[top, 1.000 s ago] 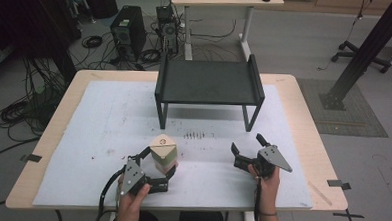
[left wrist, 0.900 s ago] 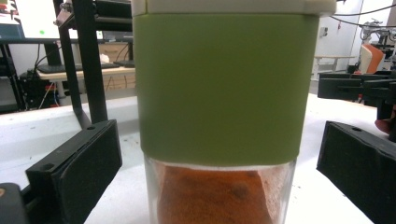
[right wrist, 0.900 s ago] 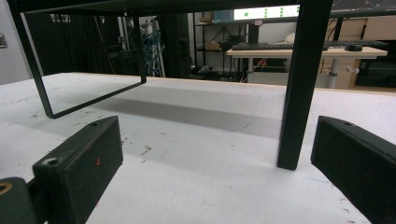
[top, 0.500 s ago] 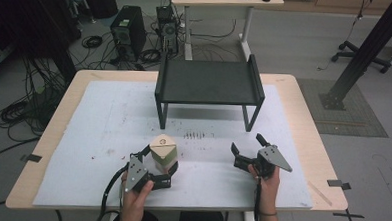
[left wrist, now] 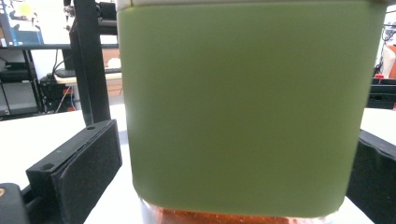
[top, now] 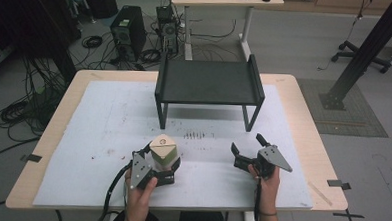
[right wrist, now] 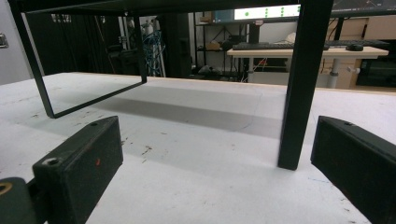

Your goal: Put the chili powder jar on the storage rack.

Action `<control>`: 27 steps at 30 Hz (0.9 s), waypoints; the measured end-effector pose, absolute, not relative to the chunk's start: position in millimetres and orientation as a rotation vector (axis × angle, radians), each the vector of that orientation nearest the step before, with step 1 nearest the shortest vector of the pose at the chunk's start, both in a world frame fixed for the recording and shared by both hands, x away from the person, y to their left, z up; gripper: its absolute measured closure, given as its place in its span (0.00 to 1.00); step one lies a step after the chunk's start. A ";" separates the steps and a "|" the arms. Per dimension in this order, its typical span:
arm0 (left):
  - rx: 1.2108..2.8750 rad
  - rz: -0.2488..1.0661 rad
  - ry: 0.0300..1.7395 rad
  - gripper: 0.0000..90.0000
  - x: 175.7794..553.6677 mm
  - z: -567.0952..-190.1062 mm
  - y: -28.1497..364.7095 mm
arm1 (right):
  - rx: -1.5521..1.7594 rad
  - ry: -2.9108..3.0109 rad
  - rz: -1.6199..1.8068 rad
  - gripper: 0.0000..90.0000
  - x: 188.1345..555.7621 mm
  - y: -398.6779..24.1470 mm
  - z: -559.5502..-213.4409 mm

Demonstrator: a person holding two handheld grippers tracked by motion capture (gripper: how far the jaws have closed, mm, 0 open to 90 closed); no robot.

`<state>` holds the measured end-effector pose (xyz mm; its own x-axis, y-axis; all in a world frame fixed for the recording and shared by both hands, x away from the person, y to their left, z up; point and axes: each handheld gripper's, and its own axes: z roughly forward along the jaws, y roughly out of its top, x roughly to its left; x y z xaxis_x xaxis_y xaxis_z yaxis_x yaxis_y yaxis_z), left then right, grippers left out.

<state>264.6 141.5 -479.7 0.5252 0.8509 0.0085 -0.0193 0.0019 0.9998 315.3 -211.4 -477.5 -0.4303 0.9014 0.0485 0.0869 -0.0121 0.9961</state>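
Jar (top: 162, 150), plain green label (left wrist: 243, 107)

Table (top: 304, 102) with white mat (top: 108, 116), black rack (top: 208, 83), jar (top: 163, 150)

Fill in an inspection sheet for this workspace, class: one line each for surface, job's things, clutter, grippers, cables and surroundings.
Surface: wooden table under a white mat, which is speckled with small dark marks.
Job's things: green jar with a tan lid, upright on the mat near the front edge.
Clutter: black rack stands on the mat behind; tape bits at the table edges.
Grippers: left gripper has its jaws either side of the jar, a gap visible at one side; right gripper is open on bare mat.
Cables: one trails from each gripper off the front edge.
Surroundings: computer tower, floor cables, desk with keyboard behind.
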 end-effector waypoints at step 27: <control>1.396 0.796 0.775 0.00 264.3 -480.0 142.3 | 1.054 1.582 1.519 0.02 315.4 -211.5 -477.4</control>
